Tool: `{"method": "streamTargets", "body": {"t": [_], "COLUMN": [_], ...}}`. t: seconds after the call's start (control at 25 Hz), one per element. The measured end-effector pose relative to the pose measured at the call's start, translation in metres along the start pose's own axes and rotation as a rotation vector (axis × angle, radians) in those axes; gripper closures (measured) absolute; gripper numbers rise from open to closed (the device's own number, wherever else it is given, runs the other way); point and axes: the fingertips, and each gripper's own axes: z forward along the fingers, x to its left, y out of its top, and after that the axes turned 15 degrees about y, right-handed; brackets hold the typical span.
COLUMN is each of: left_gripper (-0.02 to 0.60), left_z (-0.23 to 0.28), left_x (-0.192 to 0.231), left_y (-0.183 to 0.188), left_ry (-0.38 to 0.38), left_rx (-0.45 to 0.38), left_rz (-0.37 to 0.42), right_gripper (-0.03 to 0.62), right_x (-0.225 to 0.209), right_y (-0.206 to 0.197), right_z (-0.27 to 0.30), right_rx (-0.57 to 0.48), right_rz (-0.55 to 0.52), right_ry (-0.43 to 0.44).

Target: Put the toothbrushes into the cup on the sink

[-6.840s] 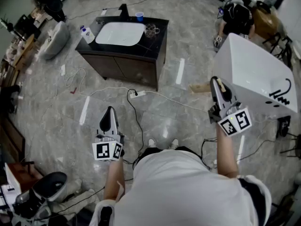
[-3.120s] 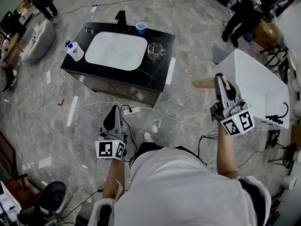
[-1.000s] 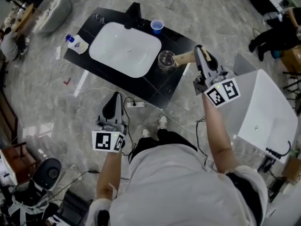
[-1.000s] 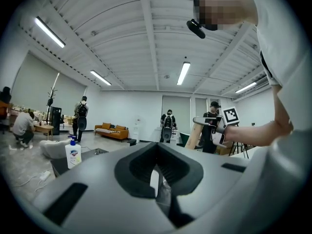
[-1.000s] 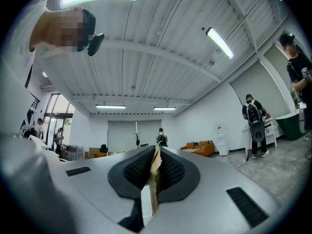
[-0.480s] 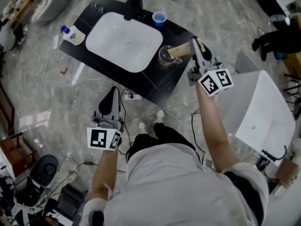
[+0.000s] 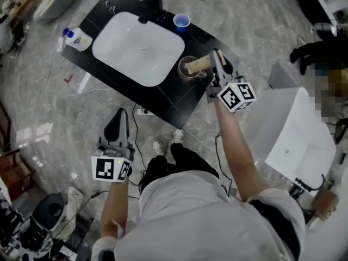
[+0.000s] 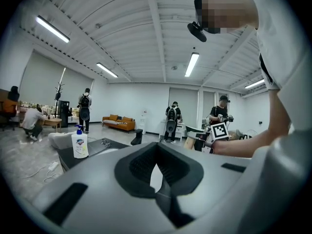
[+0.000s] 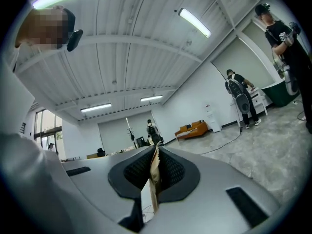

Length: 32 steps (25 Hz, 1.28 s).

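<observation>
Tan toothbrush pack nearer cup, tool clamped

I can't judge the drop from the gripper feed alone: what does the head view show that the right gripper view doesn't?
Only the head view: the glass cup on the black sink counter, with the far end of the tan packet at its mouth, and the left gripper off the counter. Only the right gripper view: jaws pressed shut on the packet's thin edge, and an orange sofa. Both: the right gripper holding that packet.
</observation>
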Motion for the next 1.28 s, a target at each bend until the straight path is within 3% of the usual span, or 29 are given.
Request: {"method": "streamTargets", "body": {"t": [0.76,0.8,0.88,1.28], "left_gripper": [0.58,0.58,0.58,0.58], "left_z": [-0.003,-0.003,-0.002,0.004], "left_x": [0.003,0.003,0.001,-0.008], "left_y": [0.006,0.006,0.004,0.004], "left_ry": [0.061,0.061,0.06,0.02], "left_rx": [-0.008,-0.008,-0.01,-0.028], "left_rz": [-0.009,-0.01,-0.014,-0.014], "right_gripper": [0.549,0.541,0.424,0.401], "right_x": [-0.038,-0.04,-0.044,-0.049], "right_y": [-0.042,-0.043,-0.043,-0.021], "right_z": [0.001,0.001,-0.002,-0.045], "right_rx": [0.051,0.053,0.059,0.021], "right_rz": [0.104,0.108,0.117,0.088], "right_ry": [-0.066,-0.068,-0.076,-0.157]}}
